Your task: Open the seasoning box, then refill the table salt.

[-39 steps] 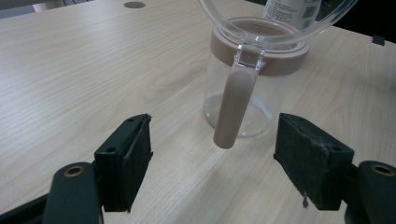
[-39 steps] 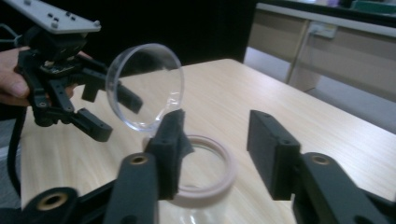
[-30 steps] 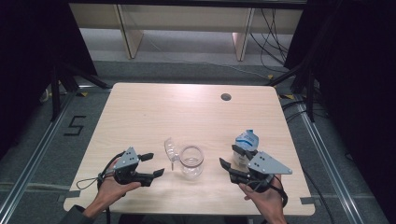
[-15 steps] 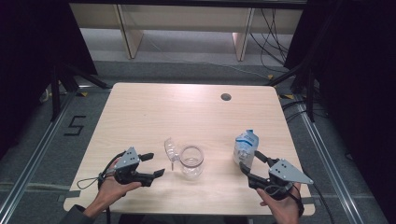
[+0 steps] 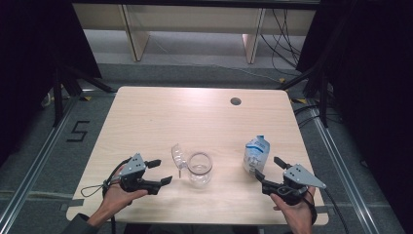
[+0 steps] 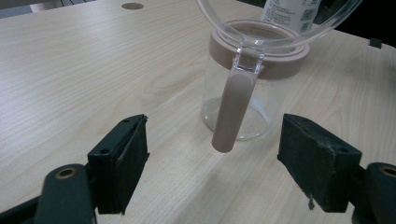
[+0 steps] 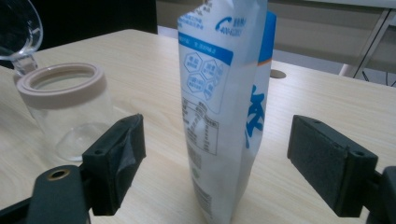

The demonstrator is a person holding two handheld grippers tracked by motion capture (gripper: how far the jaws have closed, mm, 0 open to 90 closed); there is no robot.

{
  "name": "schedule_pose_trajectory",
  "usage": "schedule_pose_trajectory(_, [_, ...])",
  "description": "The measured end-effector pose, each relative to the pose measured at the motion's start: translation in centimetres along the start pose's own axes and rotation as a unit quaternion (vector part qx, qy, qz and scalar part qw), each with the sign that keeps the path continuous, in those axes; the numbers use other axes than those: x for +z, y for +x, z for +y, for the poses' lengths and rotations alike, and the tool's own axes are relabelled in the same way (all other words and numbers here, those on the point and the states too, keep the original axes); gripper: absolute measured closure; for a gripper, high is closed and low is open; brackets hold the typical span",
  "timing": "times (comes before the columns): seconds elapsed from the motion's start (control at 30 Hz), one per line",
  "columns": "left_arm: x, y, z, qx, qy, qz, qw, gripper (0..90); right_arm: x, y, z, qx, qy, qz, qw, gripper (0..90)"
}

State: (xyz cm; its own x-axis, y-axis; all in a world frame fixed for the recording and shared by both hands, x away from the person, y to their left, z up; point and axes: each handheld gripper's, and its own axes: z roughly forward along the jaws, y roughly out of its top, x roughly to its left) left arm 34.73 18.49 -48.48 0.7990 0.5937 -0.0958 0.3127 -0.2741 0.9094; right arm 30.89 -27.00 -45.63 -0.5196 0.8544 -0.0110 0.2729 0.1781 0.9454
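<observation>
A clear glass jar (image 5: 200, 169) with a beige rim stands near the table's front middle, its clear lid (image 5: 178, 155) swung open to its left. In the left gripper view the lid's beige latch (image 6: 232, 109) hangs down in front of the jar (image 6: 238, 93). My left gripper (image 5: 163, 171) stands open just left of the jar, touching nothing. A white and blue pouch (image 5: 255, 154) stands upright to the right of the jar. My right gripper (image 5: 267, 166) has just been opening; the pouch (image 7: 224, 102) stands between its wide pads (image 7: 116, 158) untouched.
The light wood table (image 5: 195, 117) has a round cable hole (image 5: 235, 101) at the back right. Its front edge lies close under both hands. Wooden shelving and cables sit on the floor beyond the far edge.
My right gripper has let go of the pouch, opened wide and drawn back toward the front right. The pouch stays standing. My left gripper has not moved.
</observation>
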Motion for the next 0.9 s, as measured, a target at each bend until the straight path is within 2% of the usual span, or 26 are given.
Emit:
schedule_pose_trajectory(0.03, [0.1,0.0,0.0,-0.001,0.000,-0.001,1.0000,23.5,0.1,0.0,-0.1,0.010,0.001,-0.008,0.9999,18.1])
schedule_pose_trajectory(0.07, [0.1,0.0,0.0,-0.001,0.000,-0.001,1.0000,23.5,0.1,-0.1,-0.2,0.016,0.011,-0.004,0.9998,16.0])
schedule_pose_trajectory(0.13, [0.1,-0.1,0.0,-0.002,0.003,0.001,1.0000,23.5,0.4,-0.4,-0.4,0.010,0.004,-0.005,0.9999,15.6])
schedule_pose_trajectory(0.17, [0.1,-0.2,-0.1,-0.010,0.000,-0.002,0.9999,23.5,0.5,-0.6,-0.4,0.012,0.010,-0.004,0.9999,15.6])
schedule_pose_trajectory(0.2, [0.1,-0.1,0.0,0.000,-0.001,-0.002,1.0000,23.5,0.7,-0.9,-0.5,0.004,0.004,0.001,1.0000,15.5])
schedule_pose_trajectory(0.27, [0.1,0.0,0.0,0.001,0.000,-0.003,1.0000,23.5,1.0,-1.1,-0.6,0.013,0.002,-0.004,0.9999,15.5])
schedule_pose_trajectory(0.3, [0.1,-0.2,0.0,-0.008,0.000,-0.002,1.0000,23.5,1.2,-1.2,-0.6,0.016,0.005,-0.001,0.9999,15.6])
schedule_pose_trajectory(0.33, [0.1,-0.1,0.0,-0.004,0.002,0.001,1.0000,23.5,1.4,-1.1,-0.7,0.023,0.012,-0.002,0.9997,15.6])
schedule_pose_trajectory(0.37, [0.1,-0.1,0.0,0.002,0.005,0.001,1.0000,23.5,1.6,-1.2,-0.7,0.019,0.011,-0.002,0.9998,15.6])
schedule_pose_trajectory(0.4, [0.1,-0.1,0.0,0.001,0.002,-0.003,1.0000,23.5,1.9,-1.5,-0.8,0.007,0.011,0.010,0.9999,15.7])
schedule_pose_trajectory(0.47, [0.1,-0.2,0.0,0.003,0.002,-0.005,1.0000,23.5,2.3,-1.5,-0.8,0.011,0.012,0.012,0.9998,15.7])
schedule_pose_trajectory(0.5, [0.0,-0.2,0.0,0.002,0.002,-0.004,1.0000,23.5,2.4,-1.5,-0.8,0.010,0.021,0.004,0.9997,15.7])
schedule_pose_trajectory(0.53, [0.0,-0.2,0.0,0.002,0.002,-0.002,1.0000,23.5,2.8,-1.6,-0.8,0.004,0.016,0.014,0.9998,15.7])
schedule_pose_trajectory(0.57, [0.0,-0.2,0.0,0.006,0.004,-0.001,1.0000,23.5,2.8,-1.4,-0.8,0.014,0.020,0.009,0.9997,15.7])
schedule_pose_trajectory(0.6, [-0.1,-0.1,0.0,0.005,0.004,-0.001,1.0000,23.5,3.0,-1.6,-0.7,0.001,0.022,0.012,0.9997,15.7])
schedule_pose_trajectory(0.63, [-0.1,-0.1,0.0,0.001,0.004,0.001,1.0000,23.5,3.1,-1.6,-0.7,-0.001,0.022,0.009,0.9997,15.7])
schedule_pose_trajectory(0.67, [-0.1,-0.1,0.0,0.001,0.004,0.001,1.0000,23.5,3.4,-1.7,-0.8,-0.002,0.023,0.015,0.9996,15.7])
schedule_pose_trajectory(0.7, [0.0,-0.1,0.0,0.004,0.003,0.000,1.0000,23.4,3.5,-1.6,-0.8,0.001,0.022,0.008,0.9997,15.7])
schedule_pose_trajectory(0.73, [0.0,-0.2,0.0,0.001,0.002,-0.002,1.0000,23.5,3.6,-1.7,-0.8,-0.006,0.025,0.014,0.9996,15.7])
schedule_pose_trajectory(0.77, [0.1,-0.1,0.0,0.005,0.002,-0.004,1.0000,23.4,3.7,-1.5,-0.9,0.006,0.030,0.017,0.9994,15.7])
schedule_pose_trajectory(0.83, [0.1,-0.2,0.0,0.003,0.006,0.000,1.0000,23.5,4.0,-1.7,-0.9,-0.011,0.024,0.009,0.9996,15.8])
schedule_pose_trajectory(0.87, [0.1,-0.2,0.0,0.004,0.006,0.000,1.0000,23.4,4.1,-1.7,-0.9,-0.012,0.029,0.017,0.9994,15.8])
schedule_pose_trajectory(0.9, [0.1,-0.2,0.0,0.004,0.006,-0.001,1.0000,23.4,4.2,-1.6,-0.9,-0.004,0.026,0.015,0.9995,15.9])
